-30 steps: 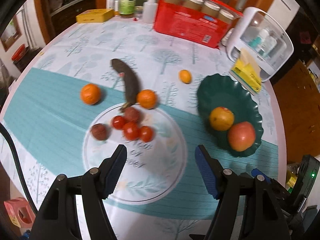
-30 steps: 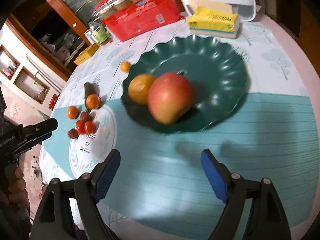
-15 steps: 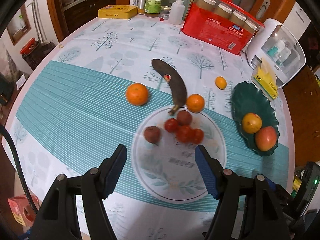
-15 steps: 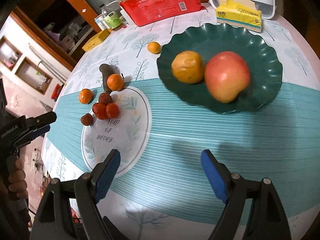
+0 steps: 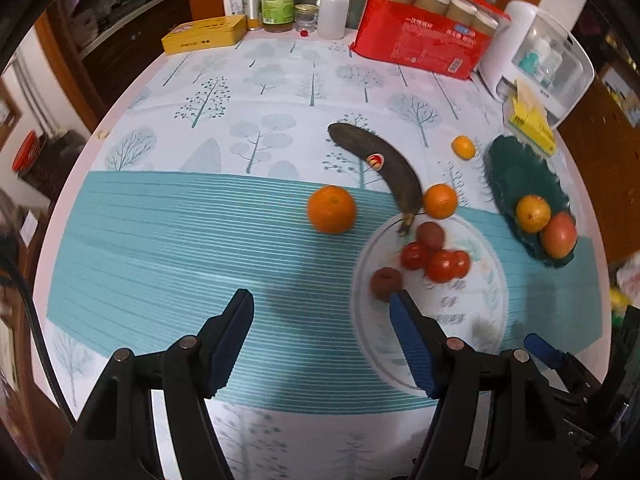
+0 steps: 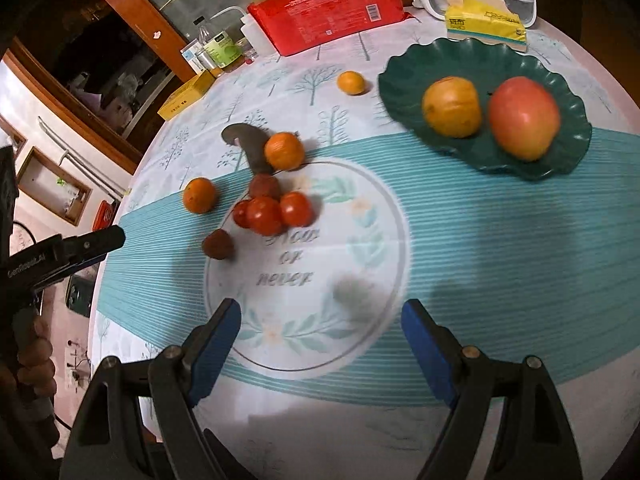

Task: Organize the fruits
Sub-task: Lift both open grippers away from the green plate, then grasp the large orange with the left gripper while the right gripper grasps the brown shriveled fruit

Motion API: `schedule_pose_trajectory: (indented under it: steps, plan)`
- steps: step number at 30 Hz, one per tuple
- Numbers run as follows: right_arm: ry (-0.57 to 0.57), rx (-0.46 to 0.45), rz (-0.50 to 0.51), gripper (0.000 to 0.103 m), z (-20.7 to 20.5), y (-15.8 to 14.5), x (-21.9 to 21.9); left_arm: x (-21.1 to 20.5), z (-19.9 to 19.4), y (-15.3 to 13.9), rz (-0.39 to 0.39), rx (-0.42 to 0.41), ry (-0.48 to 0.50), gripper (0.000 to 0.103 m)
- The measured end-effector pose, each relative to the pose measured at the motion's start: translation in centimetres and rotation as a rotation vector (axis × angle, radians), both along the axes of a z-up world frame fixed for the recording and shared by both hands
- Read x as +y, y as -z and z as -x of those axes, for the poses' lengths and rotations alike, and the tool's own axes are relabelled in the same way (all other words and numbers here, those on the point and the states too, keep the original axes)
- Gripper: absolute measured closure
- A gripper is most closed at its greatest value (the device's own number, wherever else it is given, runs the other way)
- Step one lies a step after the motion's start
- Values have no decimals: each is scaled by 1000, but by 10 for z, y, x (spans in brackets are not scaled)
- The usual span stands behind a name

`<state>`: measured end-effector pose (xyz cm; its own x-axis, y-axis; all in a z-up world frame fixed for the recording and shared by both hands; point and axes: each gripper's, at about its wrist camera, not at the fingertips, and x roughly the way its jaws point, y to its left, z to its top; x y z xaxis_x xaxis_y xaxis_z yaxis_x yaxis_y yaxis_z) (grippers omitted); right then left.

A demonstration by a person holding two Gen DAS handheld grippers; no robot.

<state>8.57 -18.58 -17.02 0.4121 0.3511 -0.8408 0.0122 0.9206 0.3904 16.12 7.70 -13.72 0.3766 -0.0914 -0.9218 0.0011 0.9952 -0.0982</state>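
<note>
Loose fruit lies mid-table: a blackened banana (image 5: 384,168), a large orange (image 5: 331,209), a second orange (image 5: 440,201), a small orange (image 5: 463,147), red tomatoes (image 5: 440,264) and two dark red fruits (image 5: 385,283). A green scalloped plate (image 6: 520,60) holds a yellow-orange fruit (image 6: 452,106) and a red apple (image 6: 524,118). My left gripper (image 5: 322,300) hangs open and empty above the striped cloth, left of the tomatoes. My right gripper (image 6: 320,312) is open and empty over the printed white circle (image 6: 320,272). The left gripper's body (image 6: 60,256) shows at the right wrist view's left edge.
Along the back stand a red pack of jars (image 5: 424,40), bottles (image 5: 278,0), a yellow tin (image 5: 204,34), a white appliance (image 5: 540,60) and a yellow tissue pack (image 6: 484,24). The round table's edge (image 5: 76,152) curves at left. A hand (image 6: 32,364) grips the left handle.
Both grippers swept left across the table. In the left view the fruit slid to the right; in the right view the green plate moved from centre to upper right. Both stayed open.
</note>
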Motion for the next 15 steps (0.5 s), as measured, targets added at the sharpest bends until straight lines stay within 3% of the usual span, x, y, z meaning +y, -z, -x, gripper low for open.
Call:
schedule_pose_trajectory:
  steps: [9, 15]
  plan:
    - [-13, -69, 69, 20, 2, 4, 59, 25, -25, 10, -32, 11, 111, 33]
    - [-116, -163, 190, 20, -3, 0, 101, 28, -51, 17, -49, 34, 191, 27]
